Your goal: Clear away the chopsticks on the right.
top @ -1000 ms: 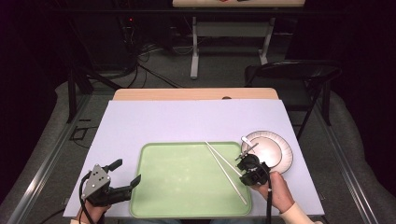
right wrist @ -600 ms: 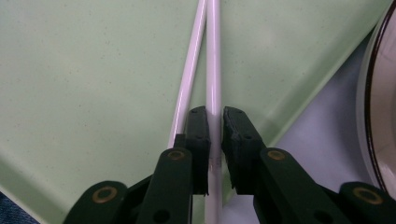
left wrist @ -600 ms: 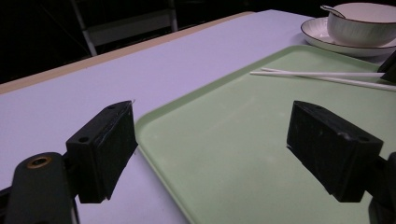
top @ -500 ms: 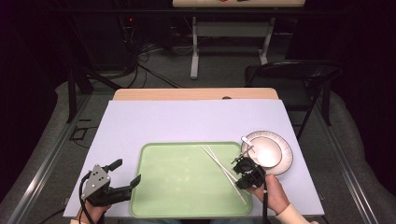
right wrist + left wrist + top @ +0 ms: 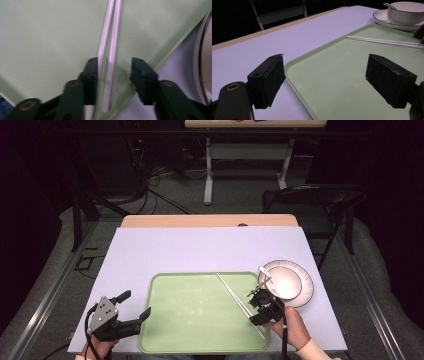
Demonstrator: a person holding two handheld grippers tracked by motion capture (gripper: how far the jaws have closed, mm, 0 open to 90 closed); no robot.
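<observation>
A pair of white chopsticks (image 5: 232,292) lies slanted on the right part of a green tray (image 5: 195,320). My right gripper (image 5: 251,306) is over their near ends; its jaws have just been opening. In the right gripper view the chopsticks (image 5: 113,45) rest side by side on the tray (image 5: 50,37) between the parted jaws of the right gripper (image 5: 113,75), and the pads do not press on them. My left gripper (image 5: 134,304) stands open at the tray's front left corner, with nothing between the jaws of the left gripper (image 5: 324,80).
Right of the tray, a white plate (image 5: 305,290) carries a white bowl (image 5: 282,281) with a spoon (image 5: 264,270) in it. The tray lies on a pale lilac table cover (image 5: 200,250). A dark folding chair (image 5: 310,197) stands beyond the table's far right corner.
The right gripper's jaws have spread apart around the chopsticks, which now lie closer together on the tray. The left gripper has not moved.
</observation>
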